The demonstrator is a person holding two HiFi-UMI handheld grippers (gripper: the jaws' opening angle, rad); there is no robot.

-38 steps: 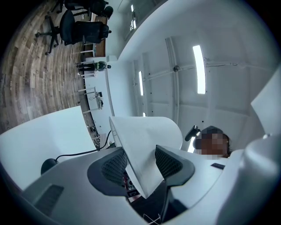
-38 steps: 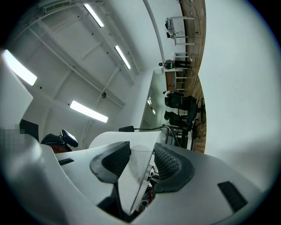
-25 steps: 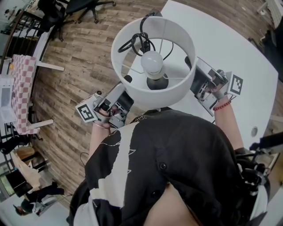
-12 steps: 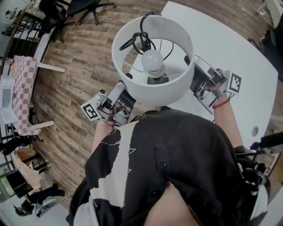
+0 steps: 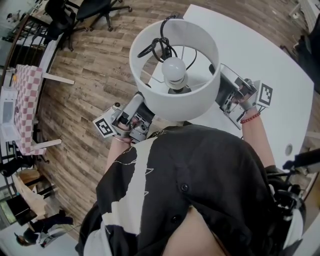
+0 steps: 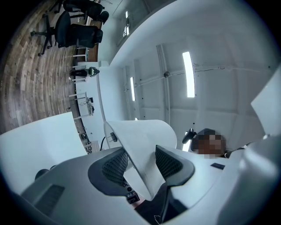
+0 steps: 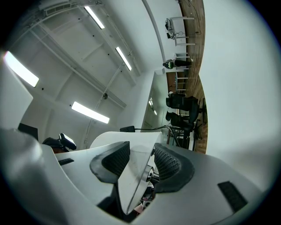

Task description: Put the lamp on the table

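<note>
Nearest the head camera is the person's dark shirt [image 5: 200,180], with both forearms reaching out from under it. Left gripper [image 5: 142,103] is clamped on the near-left wall of the lamp [image 5: 175,102]; its own view shows the thin white shade wall running between the two ribbed pads. Right gripper [image 5: 218,86] pinches the right wall the same way, wall edge between its pads. So the lamp is carried in the air by its drum shade, one gripper on each side. Its axis is roughly upright and the open top faces the camera. The bulb [image 5: 174,67] is at the centre, with the black cord [image 5: 159,46] bundled over the far rim. The base is hidden under the shade. Beyond and to the right is the white table [image 5: 250,50]. The shade overlaps the table's left edge, and its left part is over the wood floor [image 5: 90,90]. Judgement: the move needed is away from the body and rightward, then down, keeping the axis vertical. The right gripper is the one nearer the tabletop. Office chairs [image 5: 95,7] stand far back.
</note>
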